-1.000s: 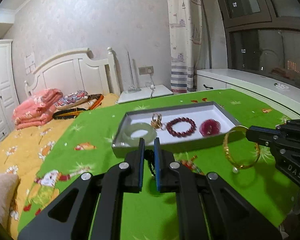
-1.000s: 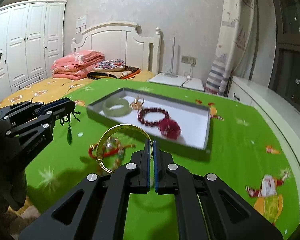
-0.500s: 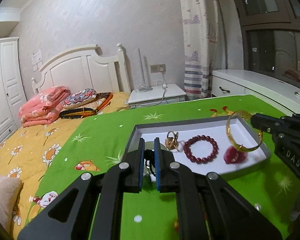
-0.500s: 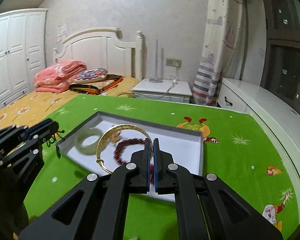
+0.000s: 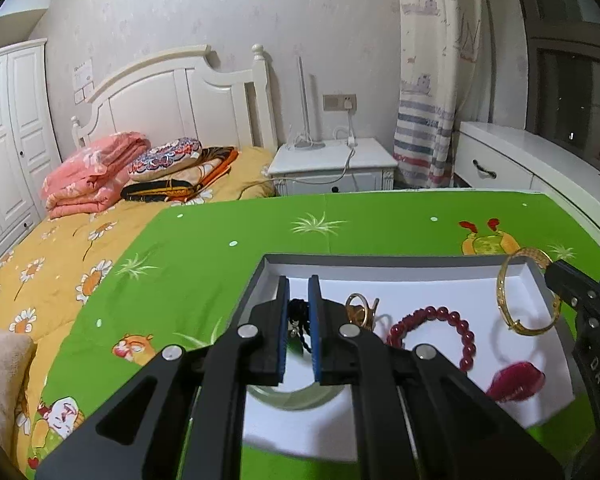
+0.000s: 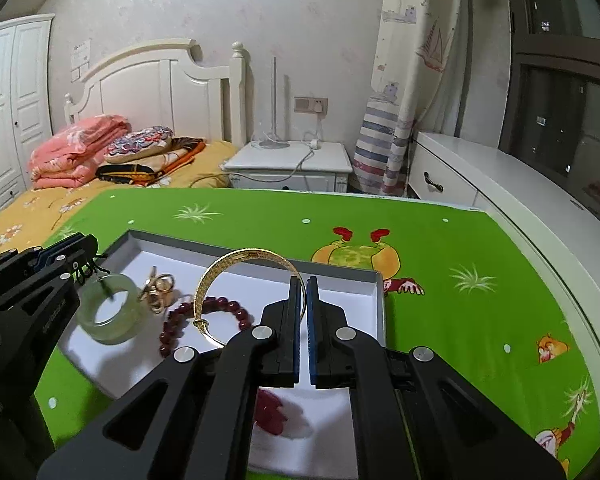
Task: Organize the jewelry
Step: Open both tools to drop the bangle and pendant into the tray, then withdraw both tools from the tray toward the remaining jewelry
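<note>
Jaws of the left gripper stand narrow in the left wrist view, pinching a black cord over the tray. Under them, at the tray's near left, part of a pale green bangle shows. Gold rings lie right of the jaws, then a red bead bracelet, and a red blurred piece lies near the tray's right edge. At the right, the right gripper holds a gold bangle over the tray's far right corner. The tray sits on a green cloth

From the right wrist view, the right gripper's jaws are nearly together, clamping the gold bangle by its rim, upright above the bead bracelet. The left gripper reaches in at the tray's left edge, its cord hanging to the green bangle, which lies in the tray's left part with the rings just beside it. Whether a pendant hangs on the cord, I cannot tell
</note>
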